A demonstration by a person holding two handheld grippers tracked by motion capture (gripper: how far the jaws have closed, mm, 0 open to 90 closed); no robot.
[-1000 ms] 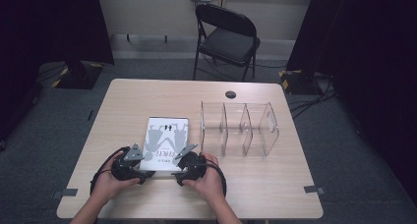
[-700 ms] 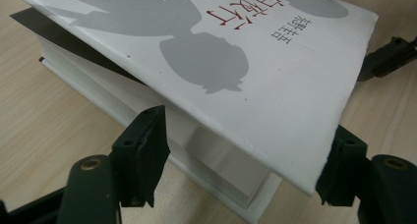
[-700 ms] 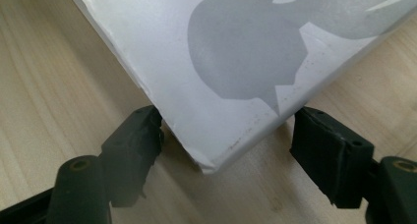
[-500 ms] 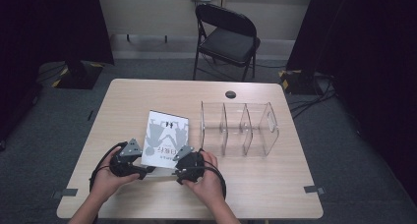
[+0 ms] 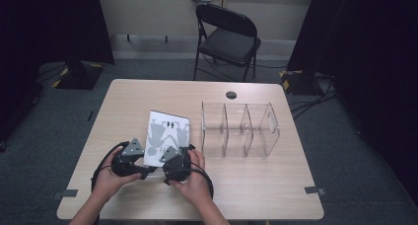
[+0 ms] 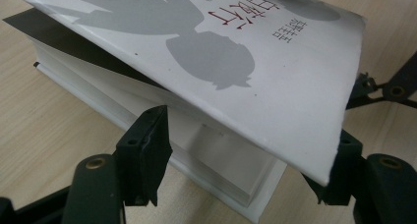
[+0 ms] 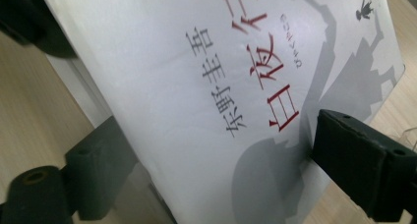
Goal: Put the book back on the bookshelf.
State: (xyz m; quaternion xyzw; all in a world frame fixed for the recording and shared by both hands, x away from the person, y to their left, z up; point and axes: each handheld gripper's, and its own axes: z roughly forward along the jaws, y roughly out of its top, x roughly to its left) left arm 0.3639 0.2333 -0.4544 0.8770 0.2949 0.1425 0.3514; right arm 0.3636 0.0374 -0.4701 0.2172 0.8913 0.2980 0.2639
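Hard to make out from the high view: both jaw tips, tucked under the near edge of the book (image 5: 165, 136) and masked by the grey plates and the hands. Cut off in the left gripper view: the far end of the book, running out past the top edge. Hidden in the right gripper view: the page block, covered by the lifted front cover; the left jaw partly behind that cover.

Book: a thick white paperback with grey silhouette figures on the cover, red title characters and smaller dark-grey characters beside them. Lying on the light wooden table (image 5: 123, 94), left of centre, near end towards the person, just left of a clear acrylic divider rack (image 5: 240, 130) with three compartments. Front cover (image 6: 255, 62) raised off the white page block (image 6: 216, 160) at the near end and curved upward; the block flat on the table.

Left gripper (image 6: 243, 167): jaws about half open, straddling the near corner of the book, one on each side of page block and cover; whether the pads actually press, cannot tell. Right gripper (image 7: 216, 170): jaws wide and just been opening, the cover between them, right pad lying against its printed face, no firm clamp visible.

Beyond the table, a black folding chair (image 5: 226, 40).
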